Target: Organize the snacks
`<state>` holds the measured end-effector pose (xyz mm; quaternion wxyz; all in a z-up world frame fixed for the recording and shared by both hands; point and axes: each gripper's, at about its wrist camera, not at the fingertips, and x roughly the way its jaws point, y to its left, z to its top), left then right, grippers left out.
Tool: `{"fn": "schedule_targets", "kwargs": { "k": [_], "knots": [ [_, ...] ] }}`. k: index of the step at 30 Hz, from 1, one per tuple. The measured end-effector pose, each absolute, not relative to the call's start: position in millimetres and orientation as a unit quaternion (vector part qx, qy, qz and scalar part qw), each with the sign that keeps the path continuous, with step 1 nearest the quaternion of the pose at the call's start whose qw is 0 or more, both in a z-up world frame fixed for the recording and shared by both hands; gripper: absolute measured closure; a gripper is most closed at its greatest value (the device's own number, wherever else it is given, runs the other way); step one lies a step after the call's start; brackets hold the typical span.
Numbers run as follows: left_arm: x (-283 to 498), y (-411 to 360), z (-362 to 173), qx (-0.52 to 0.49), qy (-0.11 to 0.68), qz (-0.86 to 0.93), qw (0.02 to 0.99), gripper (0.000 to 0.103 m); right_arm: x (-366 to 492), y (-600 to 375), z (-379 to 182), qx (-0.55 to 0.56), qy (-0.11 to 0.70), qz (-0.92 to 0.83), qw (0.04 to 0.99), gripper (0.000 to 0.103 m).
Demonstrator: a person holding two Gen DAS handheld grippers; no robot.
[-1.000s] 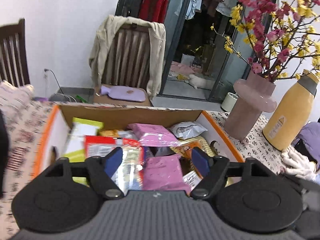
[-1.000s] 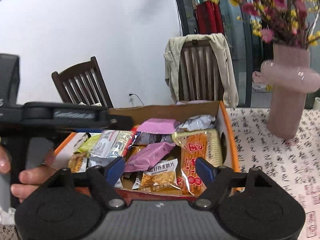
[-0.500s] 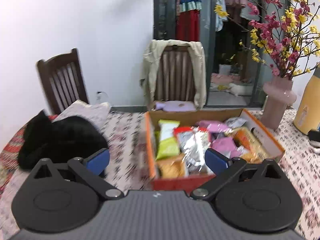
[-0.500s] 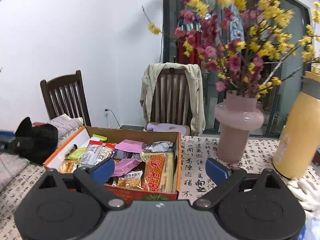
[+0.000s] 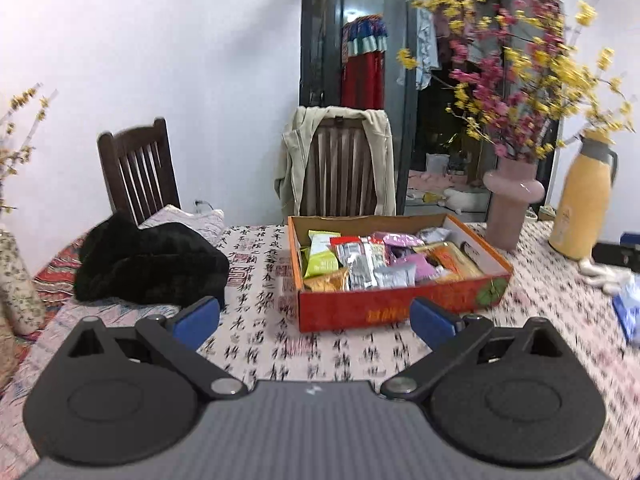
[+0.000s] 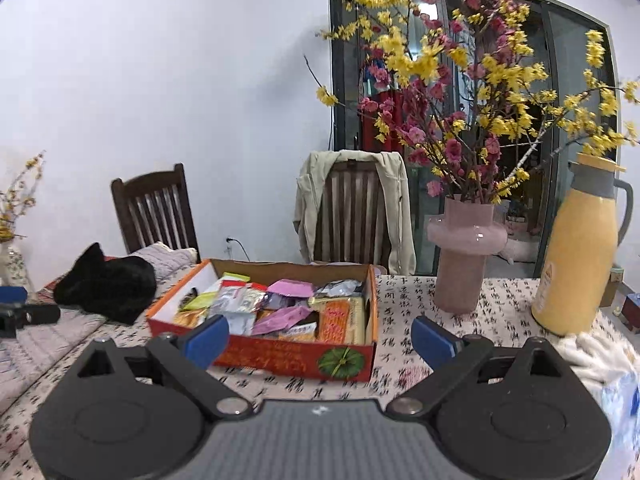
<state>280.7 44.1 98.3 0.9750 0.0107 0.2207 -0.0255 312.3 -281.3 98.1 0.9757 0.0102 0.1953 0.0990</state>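
A red and orange cardboard box (image 5: 384, 307) full of mixed snack packets (image 5: 360, 266) stands on the patterned tablecloth; it also shows in the right wrist view (image 6: 280, 354), with its packets (image 6: 280, 308). My left gripper (image 5: 314, 322) is open and empty, held back from the box's near side. My right gripper (image 6: 320, 338) is open and empty, also back from the box, in front of its near right corner. The left gripper's body shows at the left edge of the right wrist view (image 6: 24, 314).
A pink vase (image 6: 464, 258) of flowering branches and a yellow thermos (image 6: 576, 256) stand right of the box. A black furry bundle (image 5: 148, 264) lies on the left. Two wooden chairs (image 5: 340, 172) stand behind the table. White cloth (image 5: 604, 274) and a blue packet (image 5: 630, 312) lie at the right.
Both grippers have pulled back and up from over the box, and their jaws have opened wider. The whole box and table now show.
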Motion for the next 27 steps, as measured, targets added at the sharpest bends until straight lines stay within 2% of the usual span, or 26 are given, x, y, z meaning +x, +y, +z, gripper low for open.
{"fn": "schedule_targets", "kwargs": {
  "k": [11,27],
  "knots": [
    [162.0,46.1,57.9,-0.011,0.182,-0.011,0.983,0.0,196.2,-271.8,55.1,0.02,0.176,0.101,0.979,0.005],
    [29.7,42.6,-1.0,0.018,0.196,0.007,0.98,0.0,28.2,-234.7,-11.0,0.005,0.164,0.095,0.982,0.004]
  ]
}}
